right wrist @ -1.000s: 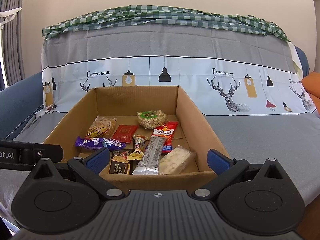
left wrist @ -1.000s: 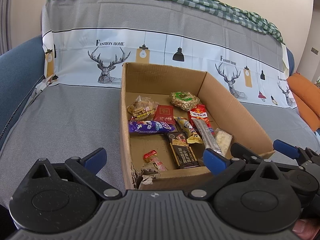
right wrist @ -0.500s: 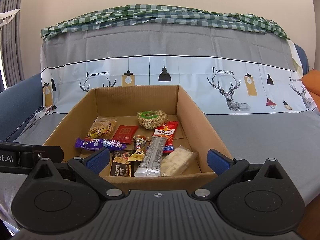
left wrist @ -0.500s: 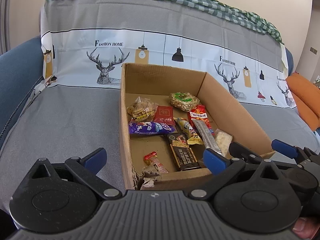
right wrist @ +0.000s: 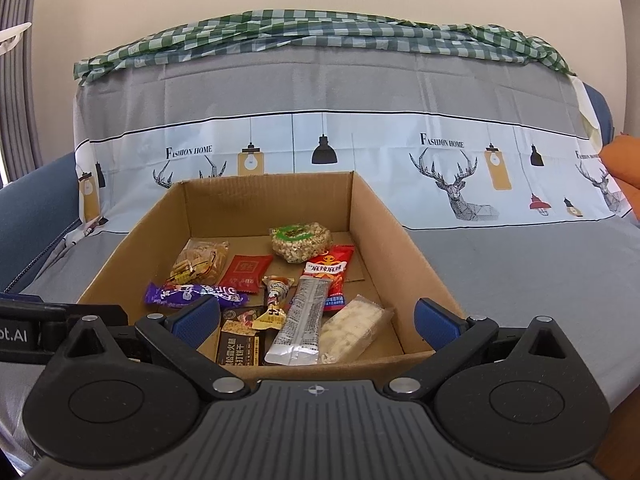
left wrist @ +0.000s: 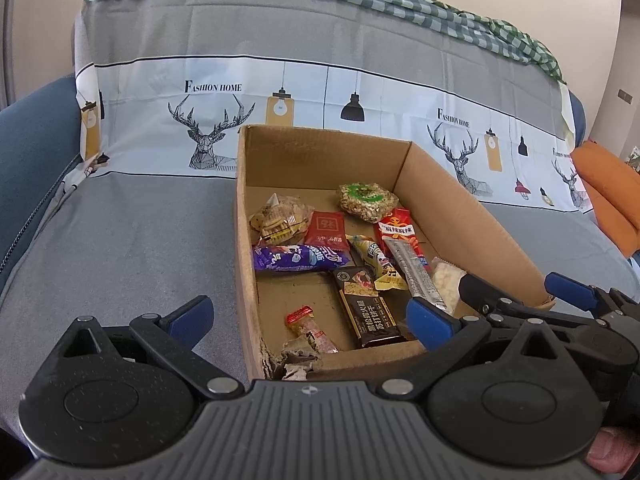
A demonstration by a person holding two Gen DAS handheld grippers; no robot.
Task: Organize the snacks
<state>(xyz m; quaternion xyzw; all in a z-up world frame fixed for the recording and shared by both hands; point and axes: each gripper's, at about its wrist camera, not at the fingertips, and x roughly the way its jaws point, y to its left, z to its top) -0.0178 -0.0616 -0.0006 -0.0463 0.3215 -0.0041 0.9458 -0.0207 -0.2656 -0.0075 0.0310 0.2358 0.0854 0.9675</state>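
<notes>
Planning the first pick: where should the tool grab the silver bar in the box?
Take the silver bar across its narrow width near the middle, from above. It is long and thin, lying on top of the red pack, with the white pack close alongside, so end-on access looks cramped.

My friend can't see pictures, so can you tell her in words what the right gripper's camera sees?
An open cardboard box of wrapped snacks sits on a grey sofa cover, seen between the right gripper's open blue-tipped fingers. Inside lie a purple packet, a silver bar, a red packet and others. A green checked cloth drapes over the sofa back.
</notes>
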